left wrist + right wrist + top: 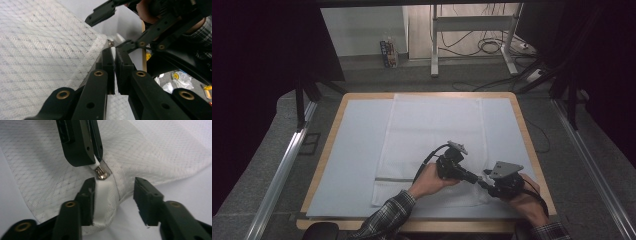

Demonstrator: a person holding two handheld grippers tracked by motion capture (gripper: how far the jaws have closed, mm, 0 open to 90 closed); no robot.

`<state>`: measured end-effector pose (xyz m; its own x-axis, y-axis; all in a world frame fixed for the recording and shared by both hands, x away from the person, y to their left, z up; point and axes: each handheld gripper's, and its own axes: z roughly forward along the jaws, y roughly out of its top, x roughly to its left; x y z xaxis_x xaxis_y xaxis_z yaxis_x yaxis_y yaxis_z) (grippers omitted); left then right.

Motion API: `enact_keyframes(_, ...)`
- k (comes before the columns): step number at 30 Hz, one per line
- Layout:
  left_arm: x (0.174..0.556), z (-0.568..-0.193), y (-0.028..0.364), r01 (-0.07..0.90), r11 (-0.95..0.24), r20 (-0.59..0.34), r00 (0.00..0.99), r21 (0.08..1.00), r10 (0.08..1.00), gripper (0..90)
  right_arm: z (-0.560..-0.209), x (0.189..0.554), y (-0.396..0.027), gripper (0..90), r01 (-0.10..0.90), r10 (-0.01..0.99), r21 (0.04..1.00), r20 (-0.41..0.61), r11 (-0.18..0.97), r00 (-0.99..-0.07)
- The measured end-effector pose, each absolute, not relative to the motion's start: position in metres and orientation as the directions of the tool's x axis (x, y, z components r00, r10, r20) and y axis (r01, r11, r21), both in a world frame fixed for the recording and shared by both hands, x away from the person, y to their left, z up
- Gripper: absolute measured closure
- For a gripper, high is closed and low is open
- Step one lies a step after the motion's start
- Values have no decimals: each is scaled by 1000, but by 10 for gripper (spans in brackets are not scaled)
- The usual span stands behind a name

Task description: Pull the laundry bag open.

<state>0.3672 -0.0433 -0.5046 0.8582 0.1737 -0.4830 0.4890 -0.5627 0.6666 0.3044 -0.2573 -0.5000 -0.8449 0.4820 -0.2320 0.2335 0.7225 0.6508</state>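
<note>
Your left gripper [93,161] is clenched on the white zipper pull [93,166], just above the metal slider [101,173]. Your right gripper [113,200] stands released, its jaws apart astride the bag's white edge strip [103,195] below the slider. The white mesh laundry bag [432,135] lies flat on the pale blue mat [352,150], both grippers meeting at its near right corner.

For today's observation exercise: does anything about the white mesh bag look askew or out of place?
Yes. The mesh bag lies flat except at its near right corner, which is bunched and lifted. There the left claw pinches the white zipper pull, while the open right claw straddles the corner.
</note>
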Motion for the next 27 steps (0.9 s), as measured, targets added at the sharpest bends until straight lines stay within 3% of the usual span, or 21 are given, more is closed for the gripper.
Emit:
enact_keyframes(1, 367, -505, -43, 492, -558, -485, 857, 668, 176, 872, -501, 306, -255, 676, 222, 465, 642, -237, 734, -853)
enact_keyframes(2, 367, -505, -42, 497, -553, -487, 855, 669, 179, 872, -501, 306, -255, 676, 222, 465, 642, -237, 734, -853)
enact_keyframes(5, 367, -505, -41, 498, -545, -486, 855, 674, 180, 872, -500, 303, -253, 808, 227, 466, 632, -240, 741, -852)
enact_keyframes(18, 359, -499, -42, 455, -576, -400, 887, 679, 229, 875, -498, 301, -255, 843, 268, 487, 623, -210, 735, -848)
enact_keyframes(27, 358, -500, -35, 458, -577, -396, 887, 677, 239, 874, -499, 300, -257, 844, 279, 495, 619, -208, 734, -843)
